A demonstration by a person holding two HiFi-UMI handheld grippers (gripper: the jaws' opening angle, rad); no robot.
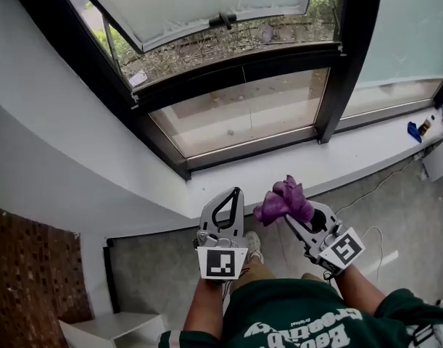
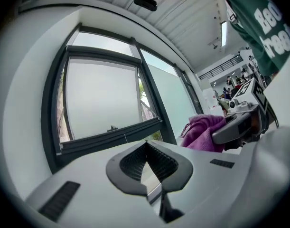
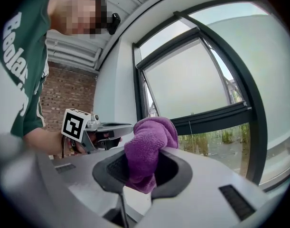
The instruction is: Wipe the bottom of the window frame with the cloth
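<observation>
Right gripper point(image 3: 144, 164) jaws clamped on purple cloth point(image 3: 148, 139); cloth bunched, bulging above jaws, tail hanging below between pads. Left gripper point(image 3: 117, 127) just beside at left, marker cube point(image 3: 73, 123) facing camera. Dark window frame point(image 3: 212, 114) behind, sash tilted open. Brick wall point(image 3: 64, 96) far left.

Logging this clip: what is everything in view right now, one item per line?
purple microfibre cloth: one, purple, clamped in right gripper
dark metal window frame: one, black, upper sash tilted open
white window sill: one, white, below the frame
small blue object: one, blue, far right on sill
brick wall: one, red-brown, lower left
left gripper: one, grey, jaws together, empty
right gripper: one, grey, closed on the cloth
</observation>
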